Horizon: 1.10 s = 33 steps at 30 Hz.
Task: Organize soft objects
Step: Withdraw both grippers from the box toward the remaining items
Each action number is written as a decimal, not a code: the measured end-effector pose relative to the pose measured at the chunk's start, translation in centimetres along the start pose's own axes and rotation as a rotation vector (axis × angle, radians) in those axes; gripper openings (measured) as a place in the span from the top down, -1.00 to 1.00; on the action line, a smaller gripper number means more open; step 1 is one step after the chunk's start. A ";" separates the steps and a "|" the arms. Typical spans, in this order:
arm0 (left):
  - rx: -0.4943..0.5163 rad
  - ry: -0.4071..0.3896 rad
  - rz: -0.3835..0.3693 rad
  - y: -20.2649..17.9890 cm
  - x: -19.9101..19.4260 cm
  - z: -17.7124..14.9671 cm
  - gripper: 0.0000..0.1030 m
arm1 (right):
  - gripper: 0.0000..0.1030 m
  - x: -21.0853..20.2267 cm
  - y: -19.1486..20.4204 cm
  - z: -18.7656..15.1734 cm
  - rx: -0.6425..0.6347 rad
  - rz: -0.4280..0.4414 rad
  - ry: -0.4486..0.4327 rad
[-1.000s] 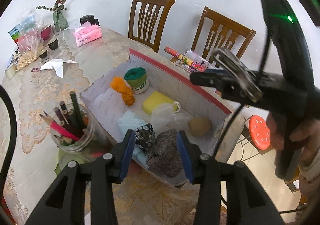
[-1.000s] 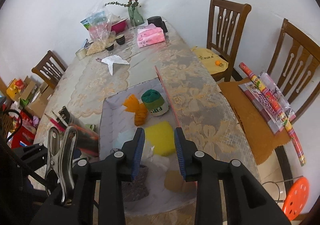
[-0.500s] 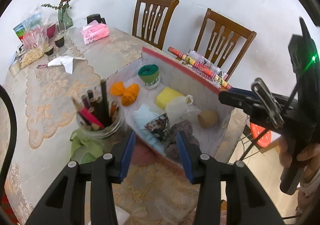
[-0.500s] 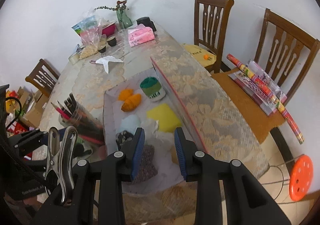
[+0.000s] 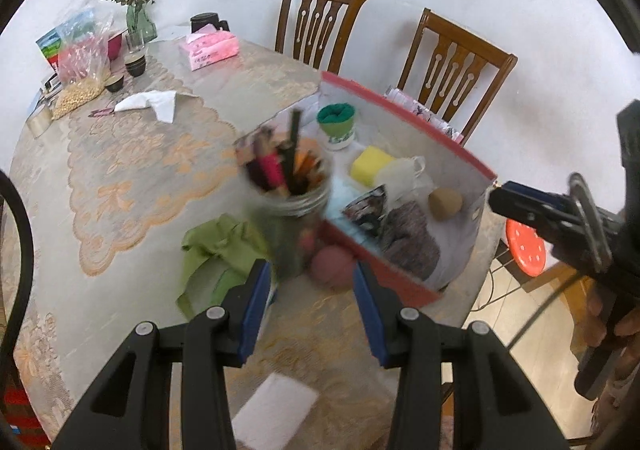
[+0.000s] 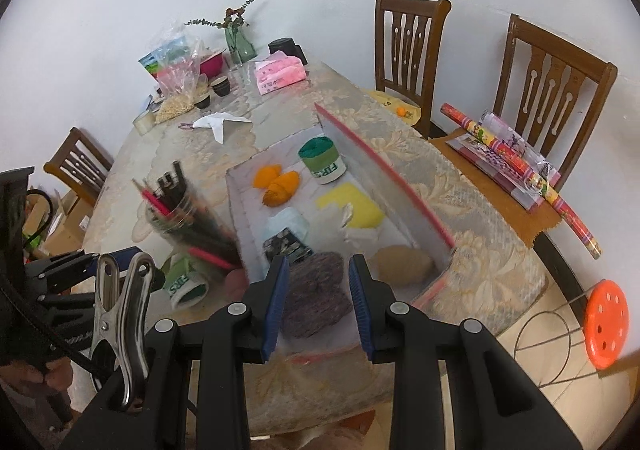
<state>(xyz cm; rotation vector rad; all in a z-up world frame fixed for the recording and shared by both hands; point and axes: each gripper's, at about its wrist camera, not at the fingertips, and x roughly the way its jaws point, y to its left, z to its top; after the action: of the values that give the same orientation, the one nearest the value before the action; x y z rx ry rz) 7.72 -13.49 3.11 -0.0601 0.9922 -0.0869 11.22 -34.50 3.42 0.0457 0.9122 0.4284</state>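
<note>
A red-rimmed cardboard box point(image 5: 404, 110) point(image 6: 384, 174) on the lace-covered table holds soft things: a green roll point(image 6: 322, 162), an orange piece point(image 6: 276, 186), a yellow sponge point(image 5: 372, 166), a light blue cloth point(image 6: 286, 222), a patterned pouch point(image 5: 368, 206), a grey knit bundle point(image 6: 316, 290) and a tan ball point(image 5: 445, 203). Outside its near wall lie a pink ball point(image 5: 332, 266), a green cloth point(image 5: 216, 250) and a green-and-white roll point(image 6: 184, 286). My left gripper point(image 5: 312, 306) hangs open above the pink ball, nothing between its pads. My right gripper point(image 6: 318, 302) is open over the box's near end.
A glass jar of pencils point(image 5: 288, 194) stands against the box's left side, blurred. A white pad point(image 5: 276, 410) lies near the table's front edge. Tissue pack point(image 5: 208, 50), vase, cups and bags crowd the far end. Two chairs point(image 6: 548, 70) and an orange stool point(image 6: 604, 326) stand to the right.
Both grippers have drawn back from over the box toward the table's near edge. The left view has swung left, bringing the pencil jar, pink ball and green cloth in front. Jaw gaps unchanged.
</note>
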 end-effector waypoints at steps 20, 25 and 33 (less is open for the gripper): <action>0.087 0.140 -0.077 5.1 2.7 -3.4 0.12 | 0.38 -1.4 6.8 -7.0 0.085 -0.072 0.022; 0.113 0.149 -0.059 5.1 4.0 -3.1 0.03 | 0.38 -1.1 8.6 -8.5 0.093 -0.060 0.055; 0.155 0.197 0.015 5.4 7.7 -3.2 -0.03 | 0.38 0.4 11.6 -10.5 0.039 -0.037 0.119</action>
<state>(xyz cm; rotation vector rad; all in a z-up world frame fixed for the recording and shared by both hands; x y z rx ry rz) 9.46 -8.92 -5.58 0.0996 1.1796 -0.1581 -0.64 -25.17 -0.82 0.0398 1.0376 0.3822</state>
